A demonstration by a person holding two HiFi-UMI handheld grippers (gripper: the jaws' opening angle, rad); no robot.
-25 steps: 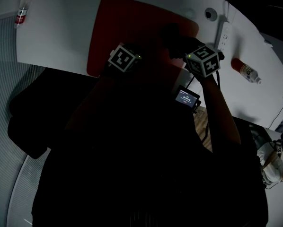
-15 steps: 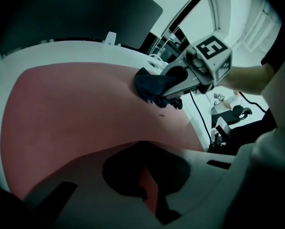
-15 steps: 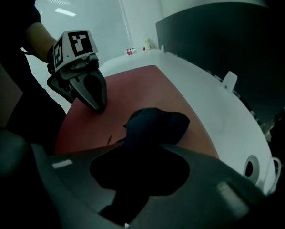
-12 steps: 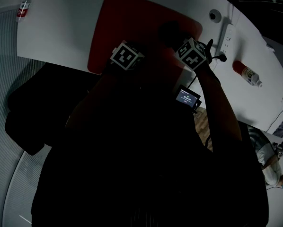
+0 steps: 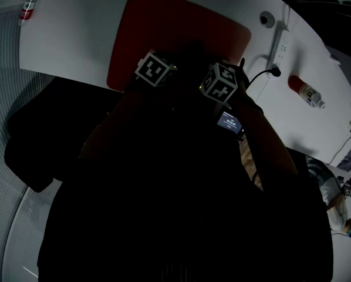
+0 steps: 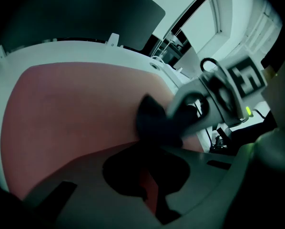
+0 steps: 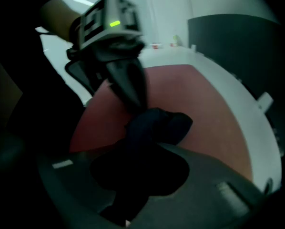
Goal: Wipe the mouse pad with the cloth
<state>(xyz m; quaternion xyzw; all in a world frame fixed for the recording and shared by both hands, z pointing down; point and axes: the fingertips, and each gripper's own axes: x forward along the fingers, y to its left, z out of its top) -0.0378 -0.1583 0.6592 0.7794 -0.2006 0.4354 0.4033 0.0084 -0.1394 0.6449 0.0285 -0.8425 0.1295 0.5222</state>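
Observation:
A red mouse pad (image 5: 164, 22) lies on the white table (image 5: 70, 40). My right gripper (image 7: 133, 168) is shut on a dark cloth (image 7: 157, 125), which is bunched on the pad's near part. The cloth (image 6: 157, 120) also shows in the left gripper view, with the right gripper's marker cube (image 6: 242, 82) behind it. My left gripper (image 6: 150, 178) stands on the pad just left of the cloth. In the right gripper view its fingers (image 7: 128, 82) form one closed wedge pointing down at the pad. Both marker cubes (image 5: 155, 69) (image 5: 218, 81) sit close together in the head view.
A white power strip (image 5: 279, 46) with a black cable (image 5: 257, 75) lies right of the pad. A red-capped bottle (image 5: 304, 90) lies farther right, and another bottle (image 5: 27, 7) at the table's far left. A small lit screen (image 5: 229, 122) hangs below the right gripper.
My right gripper has swept the cloth leftward across the pad, ending close beside the left gripper. The left gripper has stayed where it was.

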